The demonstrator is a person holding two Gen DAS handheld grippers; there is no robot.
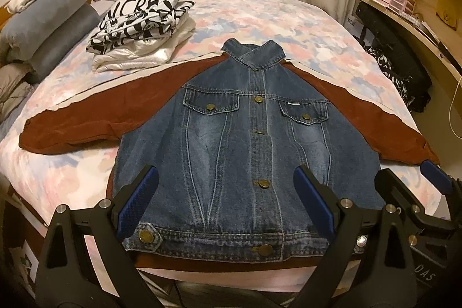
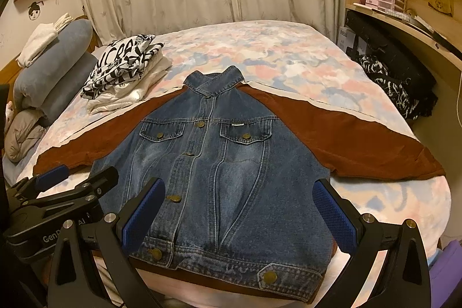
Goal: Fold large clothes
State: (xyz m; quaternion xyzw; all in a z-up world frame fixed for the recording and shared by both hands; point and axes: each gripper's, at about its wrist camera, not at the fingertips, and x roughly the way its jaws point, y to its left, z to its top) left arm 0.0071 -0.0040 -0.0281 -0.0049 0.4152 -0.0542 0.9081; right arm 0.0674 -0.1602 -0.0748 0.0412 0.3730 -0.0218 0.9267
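I see the denim jacket (image 1: 231, 146) lying flat and face up on the bed (image 1: 260, 16), buttoned, rust-brown sleeves spread out to either side and the hem at the near edge. My left gripper (image 1: 225, 201) hangs over the hem's left half, jaws spread wide and holding nothing — the cloth lies below and between the blue pads. My right gripper (image 2: 242, 212) sits just beside it over the right half, equally wide apart and empty. Beyond the collar to the left, a stack of folded clothes (image 1: 141, 28) rests near grey-blue pillows (image 1: 49, 19).
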